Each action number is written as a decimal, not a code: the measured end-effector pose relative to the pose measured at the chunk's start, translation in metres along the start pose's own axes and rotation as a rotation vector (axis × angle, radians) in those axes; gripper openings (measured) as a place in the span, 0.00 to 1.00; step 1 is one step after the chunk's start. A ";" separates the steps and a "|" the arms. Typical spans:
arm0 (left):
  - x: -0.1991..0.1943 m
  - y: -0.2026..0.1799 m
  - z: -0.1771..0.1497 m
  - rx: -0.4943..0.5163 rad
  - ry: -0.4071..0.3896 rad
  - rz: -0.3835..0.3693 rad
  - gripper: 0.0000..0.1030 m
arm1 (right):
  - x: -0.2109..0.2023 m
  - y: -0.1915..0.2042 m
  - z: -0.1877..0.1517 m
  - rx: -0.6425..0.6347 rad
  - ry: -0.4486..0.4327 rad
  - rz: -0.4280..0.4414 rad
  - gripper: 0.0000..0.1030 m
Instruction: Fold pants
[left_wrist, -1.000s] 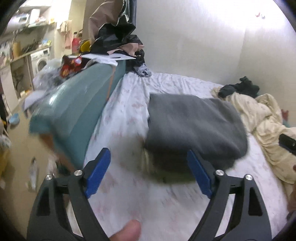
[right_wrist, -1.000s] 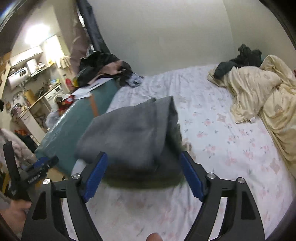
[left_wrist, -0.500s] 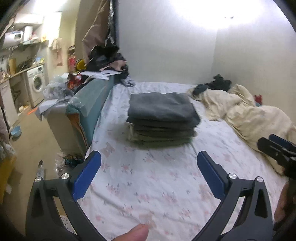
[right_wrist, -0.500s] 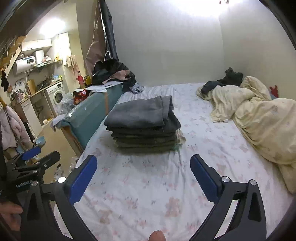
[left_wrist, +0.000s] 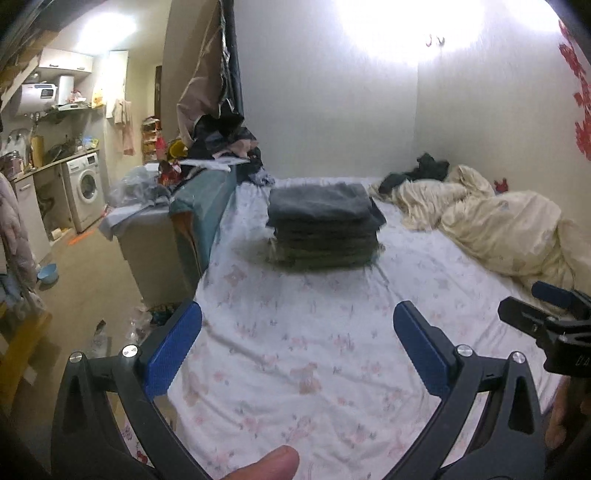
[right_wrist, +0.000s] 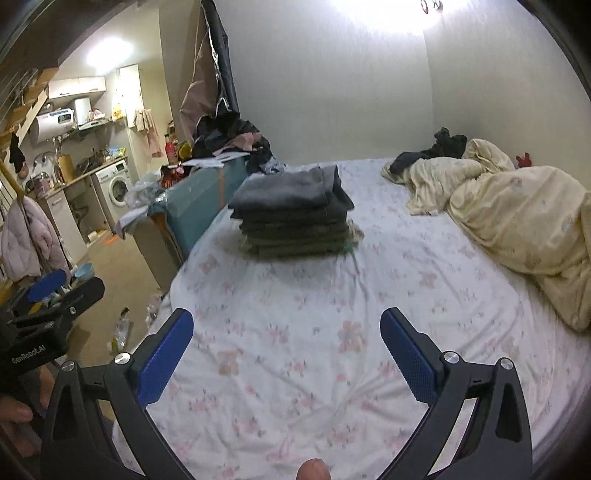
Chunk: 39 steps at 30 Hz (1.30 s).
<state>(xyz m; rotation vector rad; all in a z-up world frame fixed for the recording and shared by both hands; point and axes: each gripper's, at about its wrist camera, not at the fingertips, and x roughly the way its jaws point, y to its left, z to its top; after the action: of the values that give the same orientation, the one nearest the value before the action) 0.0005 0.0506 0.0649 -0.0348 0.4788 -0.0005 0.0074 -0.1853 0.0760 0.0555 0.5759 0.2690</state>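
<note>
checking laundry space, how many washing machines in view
1: the washing machine sits under the kitchen counter, far left of the bed. Clutter could hide others.

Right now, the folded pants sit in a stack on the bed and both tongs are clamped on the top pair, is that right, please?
Not quite. The folded pants do sit stacked on the bed, but both wrist views show the left tongs and right tongs open and empty, well short of the stack.
</note>
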 end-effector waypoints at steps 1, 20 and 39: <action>-0.001 0.000 -0.006 0.000 0.013 -0.003 0.99 | -0.002 0.000 -0.007 0.003 -0.004 0.002 1.00; 0.026 -0.015 -0.049 0.021 0.074 -0.017 0.99 | 0.025 -0.015 -0.061 0.058 0.000 -0.043 1.00; 0.024 -0.011 -0.049 0.009 0.072 0.000 0.99 | 0.027 -0.008 -0.064 0.028 0.003 -0.057 1.00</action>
<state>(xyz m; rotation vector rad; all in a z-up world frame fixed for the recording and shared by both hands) -0.0009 0.0376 0.0107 -0.0257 0.5509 -0.0035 -0.0041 -0.1869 0.0071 0.0658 0.5832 0.2052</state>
